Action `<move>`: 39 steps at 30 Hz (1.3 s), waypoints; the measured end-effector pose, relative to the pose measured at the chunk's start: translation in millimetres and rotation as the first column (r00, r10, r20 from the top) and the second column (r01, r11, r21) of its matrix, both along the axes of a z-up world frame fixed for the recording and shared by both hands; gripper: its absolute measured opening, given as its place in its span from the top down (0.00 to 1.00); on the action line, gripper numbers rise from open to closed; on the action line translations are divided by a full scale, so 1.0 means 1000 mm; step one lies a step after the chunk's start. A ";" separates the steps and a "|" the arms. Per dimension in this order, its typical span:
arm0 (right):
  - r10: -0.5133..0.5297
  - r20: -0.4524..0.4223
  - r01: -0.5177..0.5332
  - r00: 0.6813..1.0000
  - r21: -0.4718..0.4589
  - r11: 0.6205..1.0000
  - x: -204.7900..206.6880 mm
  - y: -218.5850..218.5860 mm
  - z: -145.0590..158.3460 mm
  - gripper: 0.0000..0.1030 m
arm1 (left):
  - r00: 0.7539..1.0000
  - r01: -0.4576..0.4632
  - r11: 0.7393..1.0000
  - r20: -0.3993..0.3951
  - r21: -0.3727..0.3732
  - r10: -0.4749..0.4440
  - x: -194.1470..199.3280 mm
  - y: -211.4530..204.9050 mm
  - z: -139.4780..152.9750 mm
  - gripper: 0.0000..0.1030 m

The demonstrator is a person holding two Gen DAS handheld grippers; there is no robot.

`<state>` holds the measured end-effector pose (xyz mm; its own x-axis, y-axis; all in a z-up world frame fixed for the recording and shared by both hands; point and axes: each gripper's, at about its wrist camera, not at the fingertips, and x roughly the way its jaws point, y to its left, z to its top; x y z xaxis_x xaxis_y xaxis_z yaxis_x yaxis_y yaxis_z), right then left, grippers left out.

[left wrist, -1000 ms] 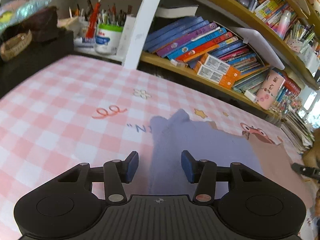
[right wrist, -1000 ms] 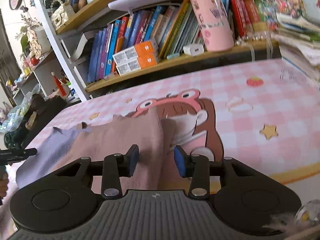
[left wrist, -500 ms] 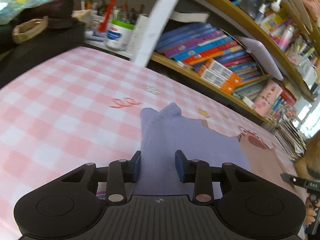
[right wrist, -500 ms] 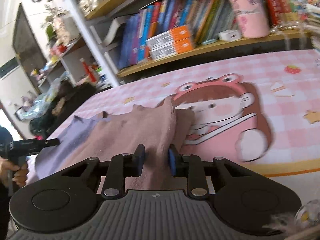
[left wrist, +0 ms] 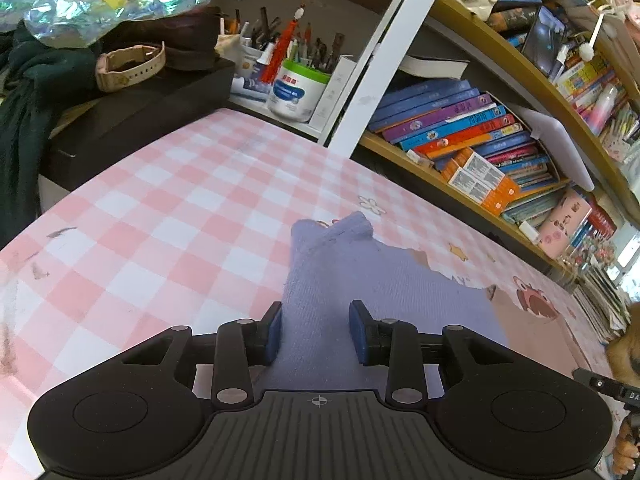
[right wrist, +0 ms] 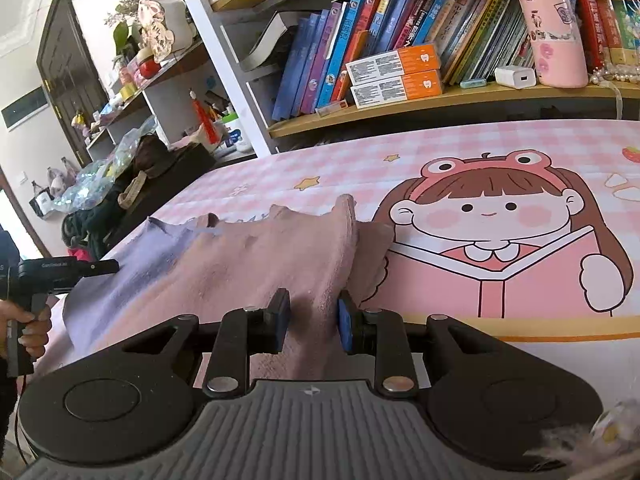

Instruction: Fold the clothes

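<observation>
left wrist view looks along the left gripper (left wrist: 316, 330) at a purple cloth (left wrist: 380, 280) lying on the pink checked table (left wrist: 180, 216). its jaws stand a little apart with a strip of the purple cloth running between them; whether the pads press the fabric or only flank it cannot be told, since the gripper body covers the cloth's near edge. the far corner of the cloth is bunched into a small raised fold. at the right edge the cloth turns pink, and only a sliver of the right gripper's handle shows there, cut off by the frame.

right wrist view shows the right gripper (right wrist: 313, 322) with its jaws drawn in on a ridge of pink cloth (right wrist: 280, 256), pinching it so the fabric stands up between the pads. the pink cloth lies beside the purple one, their ragged edges meeting; whether they are one garment or two is unclear. a fold of the pink cloth covers the left edge of the cartoon girl (right wrist: 500, 232) printed on the table. at far left a hand (right wrist: 28, 326) grips the left gripper's handle, mostly out of frame. the cloth's near edge is hidden under the gripper body. a bookshelf (right wrist: 400, 60) stands behind the table.
</observation>
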<state>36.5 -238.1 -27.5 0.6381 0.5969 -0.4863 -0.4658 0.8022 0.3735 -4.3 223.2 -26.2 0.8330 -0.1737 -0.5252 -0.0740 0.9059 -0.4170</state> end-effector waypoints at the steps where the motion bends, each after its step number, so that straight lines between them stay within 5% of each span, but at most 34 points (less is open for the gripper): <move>1: 0.001 -0.001 -0.001 1.000 0.002 1.000 0.000 0.000 0.000 0.75 | 1.000 -0.004 1.000 0.002 0.000 0.004 -0.001 0.000 0.000 0.69; 11: 0.038 0.096 -0.027 0.995 -0.115 0.993 -0.004 0.002 0.010 0.63 | 0.996 -0.076 0.993 0.050 0.088 0.072 -0.038 0.001 0.029 0.66; 14: 0.118 0.141 -0.098 0.983 -0.141 0.985 -0.006 0.005 0.016 0.59 | 0.996 -0.082 0.989 0.054 0.123 0.075 -0.054 -0.002 0.043 0.64; 25: 0.405 0.278 -0.338 0.871 -0.260 0.905 -0.012 0.015 0.034 0.50 | 0.997 -0.071 0.988 -0.022 0.134 0.075 -0.095 -0.028 0.062 0.59; 32: 0.566 0.293 -0.471 0.771 -0.337 0.816 -0.016 0.027 0.035 0.45 | 0.985 -0.148 0.989 -0.083 0.026 0.150 -0.113 -0.035 0.051 0.59; 39: 0.585 0.227 -0.495 0.779 -0.351 0.795 -0.009 0.025 0.020 0.51 | 0.964 -0.253 0.949 -0.132 -0.189 0.231 -0.120 -0.029 0.038 0.59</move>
<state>27.1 -213.3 -7.9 0.3893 0.7693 -0.5066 -0.9036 0.4256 -0.0481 -124.4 194.4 11.6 0.8042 -0.0859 -0.5880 -0.3346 0.7523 -0.5675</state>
